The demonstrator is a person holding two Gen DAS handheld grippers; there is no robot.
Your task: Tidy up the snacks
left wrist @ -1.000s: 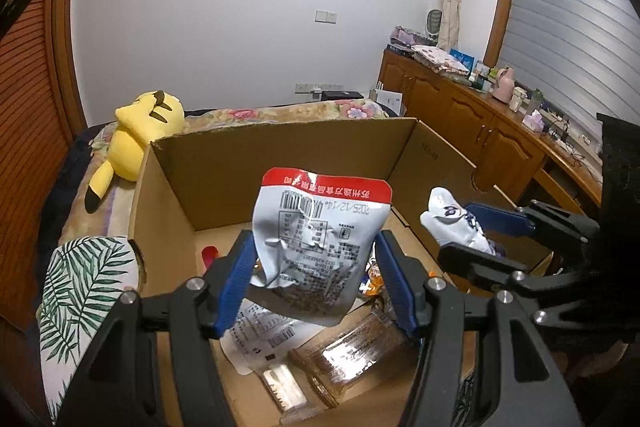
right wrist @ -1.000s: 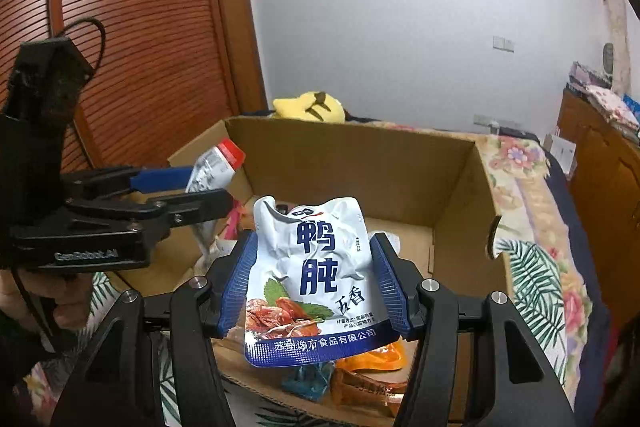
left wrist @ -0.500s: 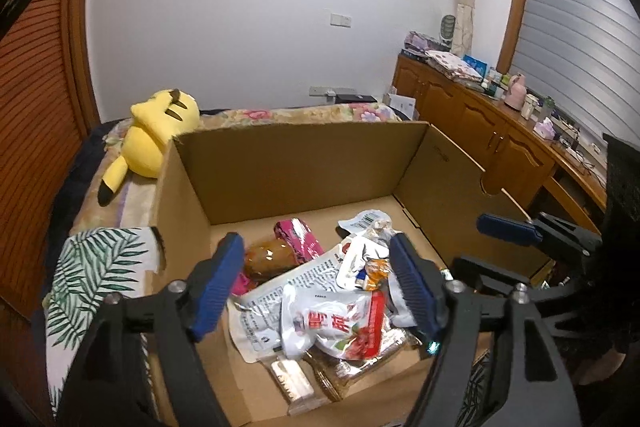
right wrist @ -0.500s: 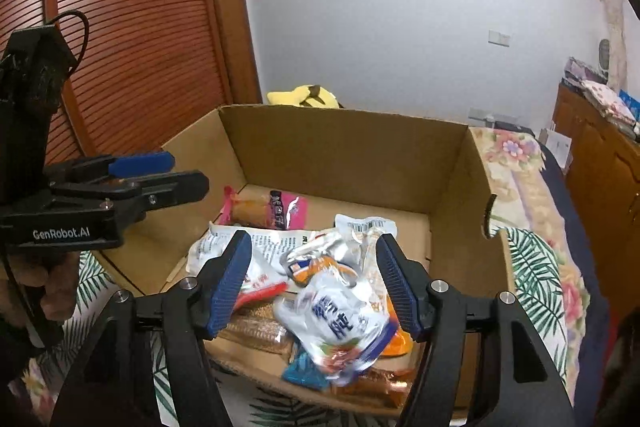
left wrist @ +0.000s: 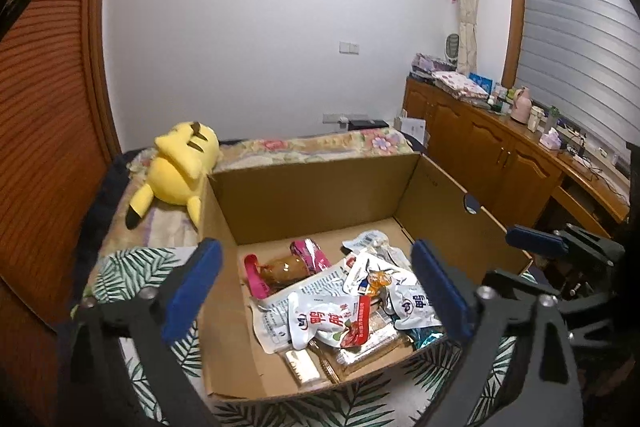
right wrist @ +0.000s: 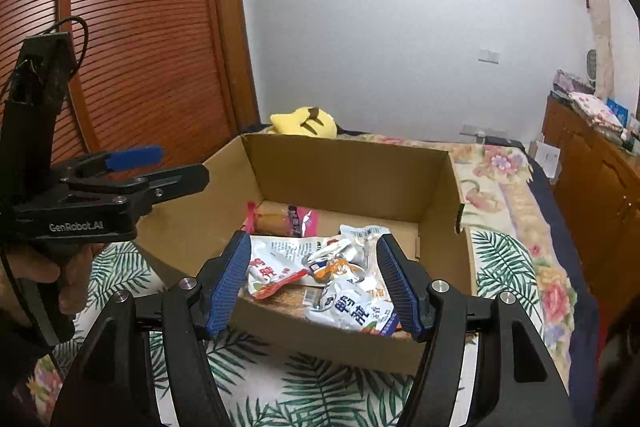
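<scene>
Snack packets are lying in a loose heap on the floor of an open cardboard box, which is sitting on a bed with a palm-leaf bedspread.

Both grippers are hovering above the near edge of the box, tilted downward toward its contents. The left gripper is holding nothing; its blue fingers are spreading wide and opening further, the left one over the box's left wall, the right one over the right part of the heap. Between those fingers, but well below them, a white duck-gizzard pouch with a red corner is lying on top of a larger white packet. Beyond the fingers, a brown snack in pink-ended wrap is resting nearer the back wall.

The right gripper is also empty, its fingers parted and opening, framing the near half of the heap. Just inside its right finger and below it, a white-and-blue duck-gizzard pouch is lying against the front wall. An orange sachet is sitting in the middle of the gap, lower down.

In the right wrist view, a hand is gripping the left gripper's handle at the left edge.

A yellow plush toy is lying on the bed beyond the left finger, behind the box.
</scene>
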